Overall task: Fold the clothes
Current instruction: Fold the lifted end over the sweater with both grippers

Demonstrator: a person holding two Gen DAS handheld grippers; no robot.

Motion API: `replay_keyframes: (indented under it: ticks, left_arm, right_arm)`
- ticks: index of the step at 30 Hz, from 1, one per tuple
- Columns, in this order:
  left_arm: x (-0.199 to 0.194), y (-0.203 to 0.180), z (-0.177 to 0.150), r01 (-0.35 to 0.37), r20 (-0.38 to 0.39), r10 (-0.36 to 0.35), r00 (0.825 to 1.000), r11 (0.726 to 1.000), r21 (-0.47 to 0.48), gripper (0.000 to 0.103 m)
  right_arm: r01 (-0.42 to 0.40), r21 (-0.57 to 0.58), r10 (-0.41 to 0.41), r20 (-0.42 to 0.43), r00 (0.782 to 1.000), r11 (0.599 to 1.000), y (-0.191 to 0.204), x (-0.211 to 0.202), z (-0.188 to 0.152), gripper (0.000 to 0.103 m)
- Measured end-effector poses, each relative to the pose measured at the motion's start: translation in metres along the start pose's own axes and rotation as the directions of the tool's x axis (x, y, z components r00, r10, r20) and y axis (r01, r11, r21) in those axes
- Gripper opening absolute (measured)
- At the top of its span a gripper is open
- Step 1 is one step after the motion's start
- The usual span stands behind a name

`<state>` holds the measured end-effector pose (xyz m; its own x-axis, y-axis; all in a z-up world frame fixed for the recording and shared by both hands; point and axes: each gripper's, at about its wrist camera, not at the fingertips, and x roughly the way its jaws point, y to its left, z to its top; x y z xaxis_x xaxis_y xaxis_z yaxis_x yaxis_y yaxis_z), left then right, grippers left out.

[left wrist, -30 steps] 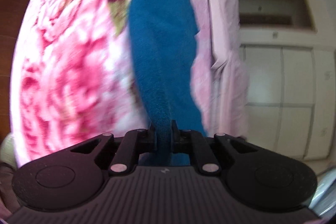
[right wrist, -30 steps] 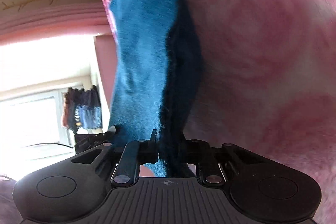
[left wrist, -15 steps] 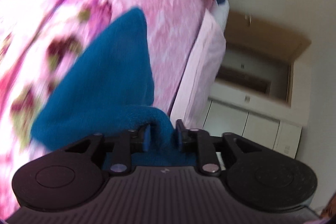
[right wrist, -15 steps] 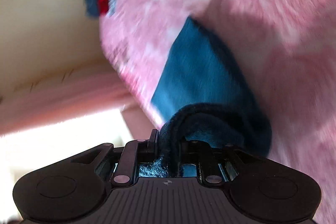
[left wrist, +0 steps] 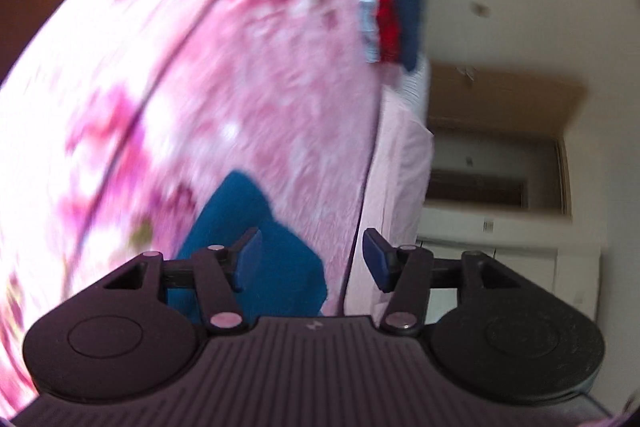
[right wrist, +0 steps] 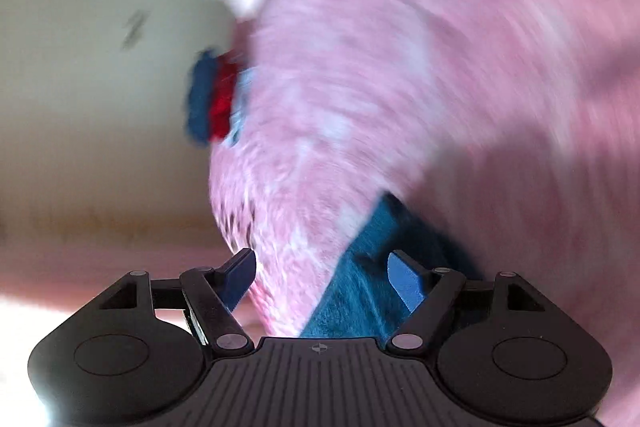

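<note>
1. nearest me, both tools have just let go: a second ago each was clamped on the blue cloth (left wrist: pixel 256 251), now the left tool (left wrist: pixel 310 259) and right tool (right wrist: pixel 322 277) are both opening, jaws spread, nothing pinched.
2. the cloth now lies folded on the pink floral bed (left wrist: pixel 248 75), just beyond the left tool's near finger, and under the right tool's right finger (right wrist: pixel 404 281).
3. i judge this fold laid down.
4. farther off, a stack of folded clothes (left wrist: pixel 394 13) sits at the bed's far edge.
</note>
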<state>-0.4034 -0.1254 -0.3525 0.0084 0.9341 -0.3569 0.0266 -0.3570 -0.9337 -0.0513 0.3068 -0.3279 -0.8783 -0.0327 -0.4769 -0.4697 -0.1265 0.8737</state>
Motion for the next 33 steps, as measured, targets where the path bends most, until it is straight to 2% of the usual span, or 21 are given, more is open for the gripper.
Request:
replay_keyframes:
  ticks: [1,2,3,4,5,6,7,8,11,12,13,14,15,17,19,23,26,28,30,31,33]
  left_arm:
    - [-0.001,-0.008,-0.001,-0.017,-0.024,0.019,1.0,0.996,0.086,0.05]
    - [0.003,-0.017,-0.005,-0.049,-0.056,0.061,0.997,0.978,0.202,0.05]
    - [0.007,-0.027,-0.008,-0.076,-0.082,0.107,0.991,0.946,0.315,0.05]
    - [0.012,-0.034,-0.012,-0.095,-0.102,0.151,0.983,0.903,0.418,0.05]
    - [0.02,-0.038,-0.017,-0.102,-0.119,0.185,0.975,0.86,0.501,0.051]
    - [0.026,-0.039,-0.024,-0.104,-0.134,0.216,0.967,0.818,0.566,0.052]
    - [0.029,-0.036,-0.03,-0.101,-0.154,0.236,0.959,0.797,0.596,0.052]
    - [0.036,-0.033,-0.033,-0.098,-0.171,0.252,0.953,0.785,0.612,0.052]
    - [0.054,-0.025,-0.036,-0.094,-0.184,0.26,0.948,0.779,0.62,0.051]
    - [0.058,-0.024,-0.036,-0.089,-0.184,0.255,0.949,0.779,0.62,0.05]
    - [0.061,-0.024,-0.036,-0.081,-0.186,0.248,0.951,0.779,0.622,0.042]
    - [0.062,-0.025,-0.036,-0.068,-0.192,0.238,0.952,0.776,0.627,0.02]
    - [0.064,-0.026,-0.036,-0.055,-0.197,0.229,0.953,0.773,0.632,0.003]
    - [0.06,-0.029,-0.034,-0.049,-0.178,0.207,0.962,0.772,0.634,0.001]
    - [0.044,-0.033,-0.029,-0.062,-0.118,0.174,0.978,0.775,0.629,0.001]
    - [0.018,-0.04,-0.018,-0.098,-0.001,0.127,0.992,0.769,0.632,0.001]
    - [0.033,-0.034,-0.015,-0.15,0.017,0.18,0.984,0.761,0.631,0.001]
    - [0.049,-0.023,-0.013,-0.189,0.011,0.233,0.972,0.761,0.62,0.001]
    - [0.058,-0.016,-0.01,-0.195,0.018,0.23,0.973,0.779,0.596,0.001]
    - [0.054,-0.019,-0.009,-0.179,0.032,0.199,0.98,0.783,0.596,0.001]
    - [0.048,-0.025,-0.006,-0.174,0.058,0.176,0.983,0.771,0.613,0.001]
  right_arm:
    - [0.044,-0.141,-0.048,-0.019,0.999,0.989,0.012,0.0,-0.004,0.076]
    - [0.085,-0.282,-0.098,-0.032,0.995,0.956,0.023,0.001,-0.009,0.076]
    - [0.121,-0.417,-0.15,-0.038,0.988,0.901,0.034,0.001,-0.014,0.075]
    - [0.14,-0.498,-0.194,-0.058,0.979,0.856,0.039,0.013,-0.021,0.075]
    - [0.153,-0.575,-0.238,-0.074,0.969,0.804,0.043,0.026,-0.028,0.075]
    - [0.151,-0.605,-0.256,-0.09,0.963,0.781,0.038,0.028,-0.033,0.075]
    - [0.148,-0.634,-0.273,-0.105,0.956,0.759,0.032,0.031,-0.038,0.075]
    - [0.142,-0.637,-0.276,-0.116,0.954,0.757,0.025,0.036,-0.041,0.075]
    - [0.108,-0.591,-0.241,-0.152,0.958,0.799,0.001,0.036,-0.04,0.075]
    - [0.11,-0.58,-0.241,-0.154,0.958,0.807,0.0,0.044,-0.039,0.07]
    - [0.11,-0.588,-0.242,-0.152,0.958,0.802,0.003,0.045,-0.04,0.028]
    - [0.109,-0.595,-0.244,-0.15,0.958,0.796,0.006,0.047,-0.041,0.01]
    - [0.109,-0.603,-0.245,-0.148,0.958,0.79,0.008,0.048,-0.042,0.011]
    - [0.126,-0.659,-0.25,-0.097,0.963,0.741,0.023,0.039,-0.047,0.01]
    - [0.144,-0.711,-0.25,-0.045,0.967,0.688,0.038,0.029,-0.052,0.009]
    - [0.203,-0.741,-0.215,0.081,0.973,0.64,0.056,0.023,-0.048,0.008]
    - [0.265,-0.749,-0.278,0.111,0.954,0.608,0.056,0.045,-0.043,0.008]
    - [0.335,-0.746,-0.39,0.11,0.914,0.576,0.045,0.073,-0.045,0.008]
    - [0.361,-0.729,-0.396,0.134,0.908,0.582,0.037,0.084,-0.048,0.008]
    - [0.367,-0.722,-0.382,0.154,0.911,0.586,0.039,0.083,-0.049,0.008]
    - [0.38,-0.717,-0.348,0.202,0.915,0.584,0.045,0.076,-0.048,0.008]
